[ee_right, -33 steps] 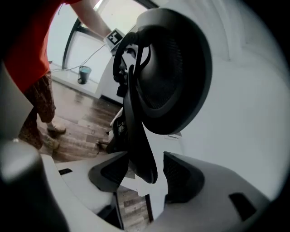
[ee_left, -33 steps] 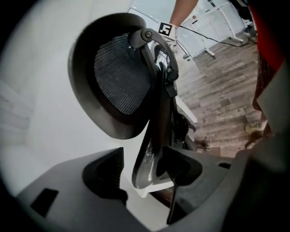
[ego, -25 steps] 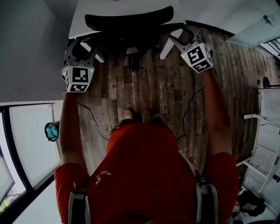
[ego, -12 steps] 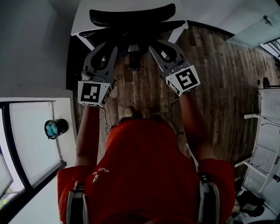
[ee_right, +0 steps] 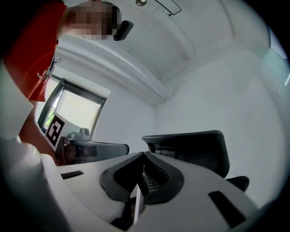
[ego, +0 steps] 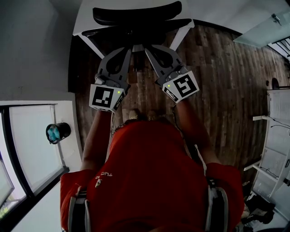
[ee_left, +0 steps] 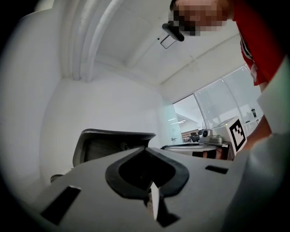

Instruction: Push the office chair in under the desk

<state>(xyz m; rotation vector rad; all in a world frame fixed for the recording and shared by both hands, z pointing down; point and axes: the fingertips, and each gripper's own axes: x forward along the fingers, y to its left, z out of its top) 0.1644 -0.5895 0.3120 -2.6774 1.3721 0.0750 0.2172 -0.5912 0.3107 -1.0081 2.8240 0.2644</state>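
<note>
Floorboards of weathered brown wood point(ego: 222, 81) spread below as we look steeply down past our red shirt point(ego: 149, 176). At twelve o'clock stands one black mesh-backed office chair point(ego: 136, 13). Its seat is tucked beneath one white flat-topped bench point(ego: 84, 20) and its backrest sits close against the bench edge, so we judge the push to be finished or very nearly so. Two slanted white bench legs point(ego: 180, 37) show, at eleven and one o'clock of the chair base.

We hold two grey grippers, each carrying one white cube with black square markers. The left gripper point(ego: 128, 50) points towards twelve from the eleven o'clock side and the right gripper point(ego: 148, 49) from the one o'clock side, with their tips near each other. In each gripper's own view the chair sits ahead and clearly apart, and nothing touches it. The left fingers point(ee_left: 81, 181) are pressed together with nothing between them, and the right fingers point(ee_right: 217, 181) likewise meet on empty air. We take it they are closed and held just in front of us because the chair seems to need no further contact.

At nine o'clock there is one large window point(ego: 31, 149), and just beside it one small dark round cup with something teal inside point(ego: 55, 132).
</note>
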